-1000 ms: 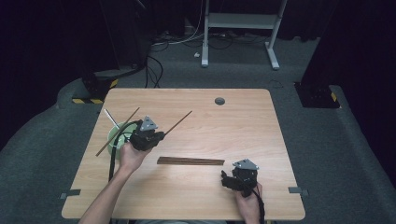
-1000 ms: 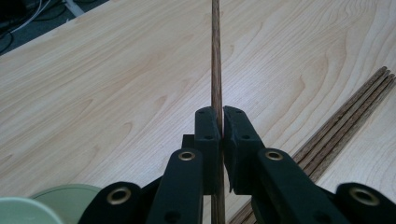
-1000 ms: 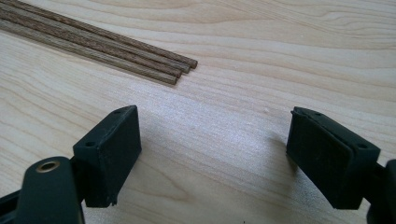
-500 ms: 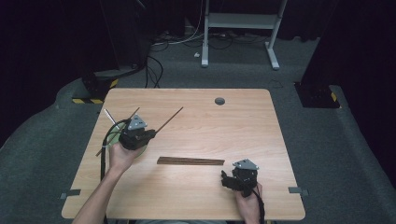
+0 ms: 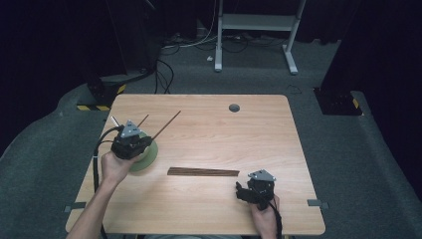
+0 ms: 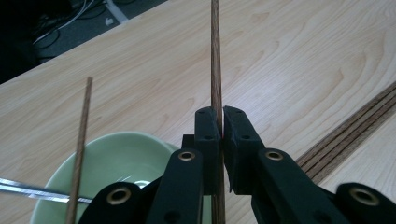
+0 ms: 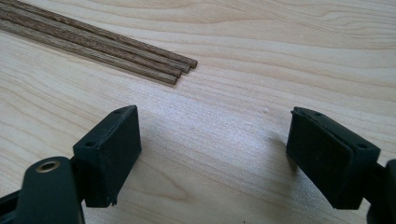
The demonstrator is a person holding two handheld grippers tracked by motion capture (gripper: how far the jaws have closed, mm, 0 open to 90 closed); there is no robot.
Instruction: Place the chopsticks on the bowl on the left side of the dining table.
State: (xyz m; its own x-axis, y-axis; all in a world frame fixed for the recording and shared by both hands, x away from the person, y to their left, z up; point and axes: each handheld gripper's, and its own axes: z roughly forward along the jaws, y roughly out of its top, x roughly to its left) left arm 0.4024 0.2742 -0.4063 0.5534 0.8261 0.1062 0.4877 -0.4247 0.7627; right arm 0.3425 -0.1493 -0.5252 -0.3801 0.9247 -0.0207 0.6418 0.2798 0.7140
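Note:
My left gripper hangs over a pale green bowl at the table's left, shut on a brown wooden chopstick that points up and to the far right. In the left gripper view the chopstick is pinched between the jaws of the left gripper, above the bowl. A second chopstick and a thin metal utensil lean in the bowl. A bundle of chopsticks lies mid-table. My right gripper rests at the front right, open, with bare wood between its jaws and the bundle's ends just beyond.
A round grey grommet sits near the table's far edge. Dark carpet surrounds the wooden table, with a white desk frame and cables on the floor beyond. A black cable loops from the left gripper along the forearm.
My left hand has carried the held chopstick to the left and slightly up, so it now stands over the bowl. The right gripper and the bundle have not moved.

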